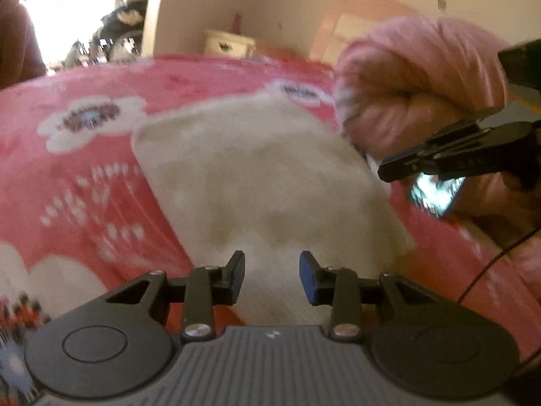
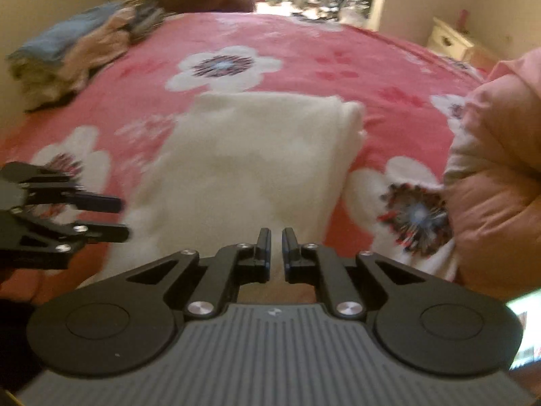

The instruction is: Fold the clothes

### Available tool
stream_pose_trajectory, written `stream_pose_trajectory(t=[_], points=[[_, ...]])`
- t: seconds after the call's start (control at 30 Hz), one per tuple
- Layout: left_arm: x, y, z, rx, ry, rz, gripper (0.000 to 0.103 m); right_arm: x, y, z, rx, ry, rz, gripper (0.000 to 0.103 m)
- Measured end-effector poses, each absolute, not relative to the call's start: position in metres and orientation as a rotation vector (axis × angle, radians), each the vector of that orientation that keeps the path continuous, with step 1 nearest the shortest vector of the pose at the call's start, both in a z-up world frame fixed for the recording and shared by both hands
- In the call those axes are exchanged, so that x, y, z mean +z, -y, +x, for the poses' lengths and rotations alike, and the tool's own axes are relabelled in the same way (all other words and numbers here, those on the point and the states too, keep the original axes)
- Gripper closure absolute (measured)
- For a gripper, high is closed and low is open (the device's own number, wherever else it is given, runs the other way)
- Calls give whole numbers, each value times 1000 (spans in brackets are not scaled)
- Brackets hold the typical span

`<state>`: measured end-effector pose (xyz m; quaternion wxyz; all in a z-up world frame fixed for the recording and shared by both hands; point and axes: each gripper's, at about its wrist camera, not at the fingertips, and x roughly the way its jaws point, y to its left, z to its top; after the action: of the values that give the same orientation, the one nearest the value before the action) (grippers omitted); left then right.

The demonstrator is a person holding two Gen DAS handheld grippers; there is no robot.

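Fingers of the left gripper (image 1: 272,277) stand apart over the near end of the cloth (image 1: 257,176), with nothing pressed between them. Those of the right gripper (image 2: 276,253) are nearly together, a thin slit between them, and hold nothing; they sit above the cloth's near edge.

The cloth, cream and folded into a long strip, lies flat on the bed (image 2: 304,54), running from near to far. Its far edge is straight, its right edge is a doubled fold, and its near end is hidden by the grippers. Bare pink floral bedcover lies open on both sides and beyond the far edge.

A pile of clothes (image 2: 67,54) sits at the far left corner, well apart from the cloth. A pink sleeve (image 2: 500,176) fills the right side. A white cabinet (image 2: 449,42) stands past the bed, far right.
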<state>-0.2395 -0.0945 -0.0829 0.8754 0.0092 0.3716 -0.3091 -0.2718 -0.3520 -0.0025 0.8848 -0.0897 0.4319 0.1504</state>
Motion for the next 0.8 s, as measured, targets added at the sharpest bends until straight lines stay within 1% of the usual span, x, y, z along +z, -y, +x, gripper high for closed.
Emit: stream_pose_trajectory(t=[0.1,0.17,0.2,0.4,0.57,0.63,0.73,0.8], points=[[-96,102,-241,-620,-813,28,63,-44,347,-278,292,-984,-200,97],[-102,106,-242,-603,-837,32,63,-68,350,-274,259,-1007,-177,95],[-100,105,-241,-599,-847,26,63,-70,351,-273,248,-1015,-163,95],[-97,101,-240,-538,-914,-10,62,-35,353,-293,286,-1008,-83,95],[-97,106,-239,-490,-944,-26,60,-78,338,-300,304,-1042,-149,96],[-89,101,-241,-482,-926,-27,61,-73,338,-298,304,-1045,-143,96],[-75,84,-241,-445,-884,-59,61,-41,348,-302,312,-1003,-102,96],[-71,74,-231,-445,-879,-117,59,-19,362,-302,321,-936,-42,93]])
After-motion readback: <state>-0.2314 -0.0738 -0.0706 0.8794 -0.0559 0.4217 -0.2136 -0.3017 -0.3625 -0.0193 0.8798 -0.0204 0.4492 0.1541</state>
